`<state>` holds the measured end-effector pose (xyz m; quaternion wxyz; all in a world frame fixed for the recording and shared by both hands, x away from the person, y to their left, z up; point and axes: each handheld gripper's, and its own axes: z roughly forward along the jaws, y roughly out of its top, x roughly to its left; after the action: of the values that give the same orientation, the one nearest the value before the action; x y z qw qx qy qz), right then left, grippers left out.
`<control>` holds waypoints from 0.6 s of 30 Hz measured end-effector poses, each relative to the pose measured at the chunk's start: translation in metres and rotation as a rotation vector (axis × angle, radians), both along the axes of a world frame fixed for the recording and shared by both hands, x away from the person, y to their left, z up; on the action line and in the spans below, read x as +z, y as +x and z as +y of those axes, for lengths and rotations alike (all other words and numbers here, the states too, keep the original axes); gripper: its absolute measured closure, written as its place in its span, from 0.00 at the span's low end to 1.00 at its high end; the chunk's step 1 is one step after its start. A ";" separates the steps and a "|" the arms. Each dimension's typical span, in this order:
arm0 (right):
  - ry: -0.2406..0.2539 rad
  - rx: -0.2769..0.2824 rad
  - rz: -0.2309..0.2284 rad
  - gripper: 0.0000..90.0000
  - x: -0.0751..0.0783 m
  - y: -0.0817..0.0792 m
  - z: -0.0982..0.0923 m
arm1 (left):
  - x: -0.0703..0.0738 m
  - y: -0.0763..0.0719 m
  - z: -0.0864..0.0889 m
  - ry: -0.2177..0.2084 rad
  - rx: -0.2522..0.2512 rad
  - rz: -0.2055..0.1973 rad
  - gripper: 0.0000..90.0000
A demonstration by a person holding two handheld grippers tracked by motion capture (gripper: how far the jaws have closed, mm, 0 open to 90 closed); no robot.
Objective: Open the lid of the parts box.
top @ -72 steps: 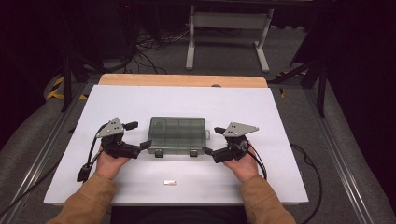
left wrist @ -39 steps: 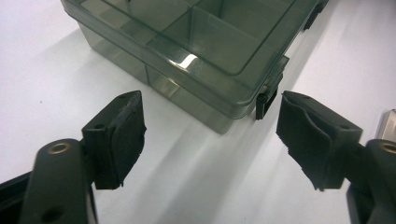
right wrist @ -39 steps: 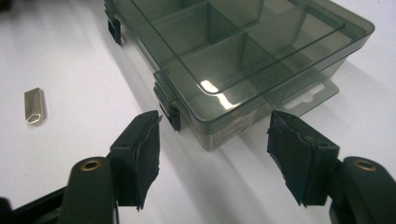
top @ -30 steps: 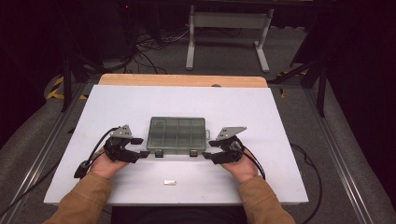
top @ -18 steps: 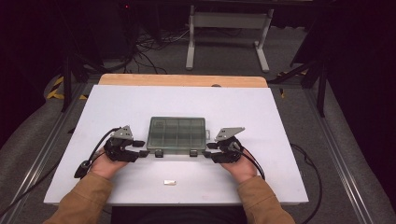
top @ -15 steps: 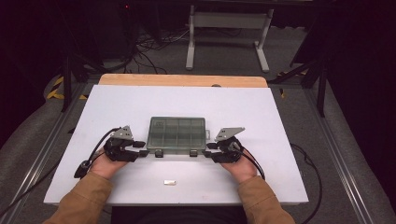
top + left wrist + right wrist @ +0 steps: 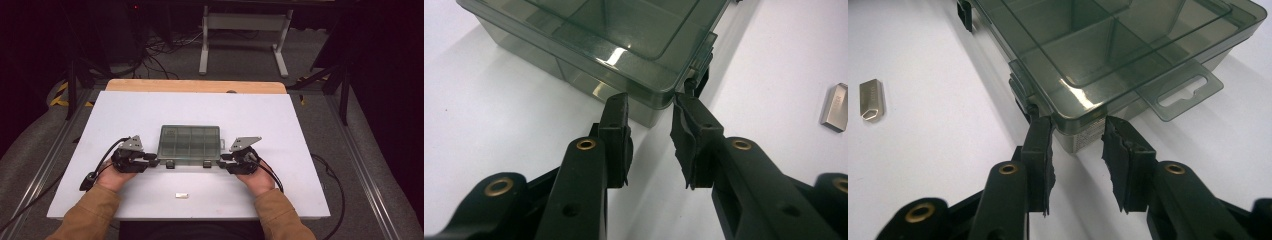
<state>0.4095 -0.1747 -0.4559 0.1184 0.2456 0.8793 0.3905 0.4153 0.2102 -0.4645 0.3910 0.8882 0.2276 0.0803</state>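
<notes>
A smoky clear compartment box [image 7: 190, 142] lies shut in the middle of the white table [image 7: 125, 115]. My left gripper [image 7: 152, 161] lies low at its front left corner. In the left gripper view the box [image 7: 624, 35] has that corner between the tips of my left gripper [image 7: 650, 102]. My right gripper [image 7: 223, 162] sits at the front right corner, and in the right gripper view that corner of the box [image 7: 1108, 45] lies between the tips of my right gripper [image 7: 1075, 125]. Both pairs of jaws have just been closing. A gap still shows at the pads.
A small metal piece [image 7: 182, 195] lies on the table in front of the box, also seen as the metal piece [image 7: 836, 100] and the metal piece [image 7: 871, 99]. Two dark latches [image 7: 170, 163] sit on the box's front edge. A hang tab [image 7: 1183, 95] sticks out at its right end.
Both grippers have dropped from raised beside the box to lying low at its front corners. In the last second the hands have kept still.
</notes>
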 end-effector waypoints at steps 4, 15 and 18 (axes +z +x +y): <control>-0.001 0.000 0.000 0.72 0.000 0.000 0.000 | 0.000 0.000 0.000 0.002 -0.001 -0.003 0.76; 0.000 -0.005 -0.005 0.73 0.000 -0.001 0.000 | 0.000 -0.001 0.000 0.002 0.003 -0.006 0.76; 0.002 -0.006 -0.003 0.73 0.000 -0.001 0.000 | 0.000 -0.001 0.000 0.001 0.004 -0.005 0.76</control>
<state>0.4084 -0.1745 -0.4562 0.1206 0.2477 0.8779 0.3916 0.4148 0.2098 -0.4645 0.3912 0.8877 0.2281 0.0835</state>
